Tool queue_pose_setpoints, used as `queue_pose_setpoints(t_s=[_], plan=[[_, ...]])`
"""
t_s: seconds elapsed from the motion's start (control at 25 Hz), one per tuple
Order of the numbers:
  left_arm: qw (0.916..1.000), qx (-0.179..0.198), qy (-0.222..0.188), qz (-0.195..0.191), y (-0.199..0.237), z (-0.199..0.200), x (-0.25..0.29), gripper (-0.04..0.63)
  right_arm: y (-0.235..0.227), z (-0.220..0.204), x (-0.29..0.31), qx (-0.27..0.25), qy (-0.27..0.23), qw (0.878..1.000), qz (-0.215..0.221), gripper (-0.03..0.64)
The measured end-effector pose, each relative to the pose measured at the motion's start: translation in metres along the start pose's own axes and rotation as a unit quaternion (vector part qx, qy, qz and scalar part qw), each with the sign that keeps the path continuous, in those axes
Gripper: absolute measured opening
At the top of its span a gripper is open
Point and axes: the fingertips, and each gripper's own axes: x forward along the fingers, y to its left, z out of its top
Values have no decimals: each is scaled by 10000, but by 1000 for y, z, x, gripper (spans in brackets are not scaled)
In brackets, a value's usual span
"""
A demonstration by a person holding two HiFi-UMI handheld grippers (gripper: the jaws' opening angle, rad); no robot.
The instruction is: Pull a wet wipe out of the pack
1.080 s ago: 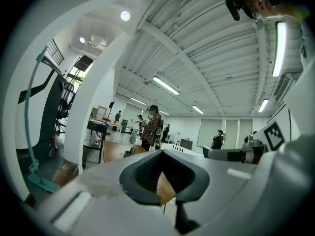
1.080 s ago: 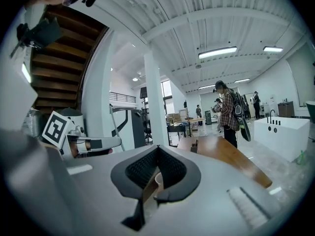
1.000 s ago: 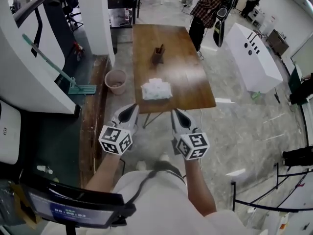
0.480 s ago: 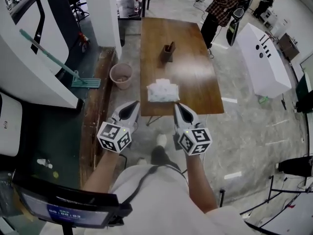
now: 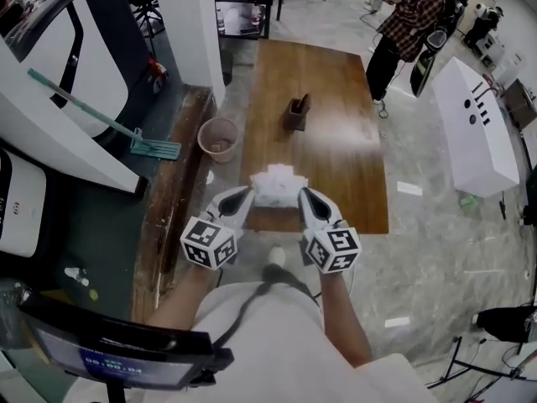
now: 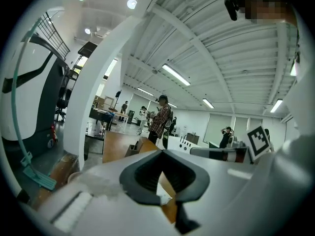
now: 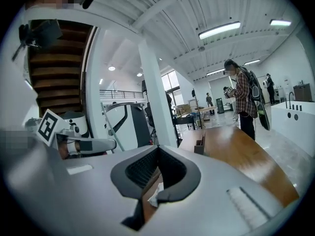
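Wooden table point(image 5: 336, 82) on a grey floor carries two items: one white wet wipe pack point(image 5: 277, 183) at its near end and one brown holder point(image 5: 297, 113) farther along. One pink bucket point(image 5: 219, 138) stands on the floor beside the table, and one person in a plaid shirt point(image 5: 411, 23) stands at the far corner. Two grippers are present: left gripper point(image 5: 248, 191) and right gripper point(image 5: 303, 192), each with jaws pressed together and nothing between them, their tips flanking the pack's near edge
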Motion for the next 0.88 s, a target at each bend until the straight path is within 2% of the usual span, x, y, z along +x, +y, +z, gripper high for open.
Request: queue_pose_setpoints(t_s=[0.12,0.28,0.44,0.64,0.88], plan=[[10000,-8,40,-31,-3,1,28,5,-18,0,14,-64,97,9997,227,8],[9998,-31,54,214,4,5,57,5,-36,-2,31,-83,208,9984,528,8],[9989,147,177,418,8,1,80,5,-48,-3,46,-98,289,9965,780,8],[9978,188,395,504,8,-14,95,5,-56,-1,54,28,341,9946,982,8],[9967,259,473,602,16,-18,102,5,-58,-4,66,93,413,9931,1094,8]])
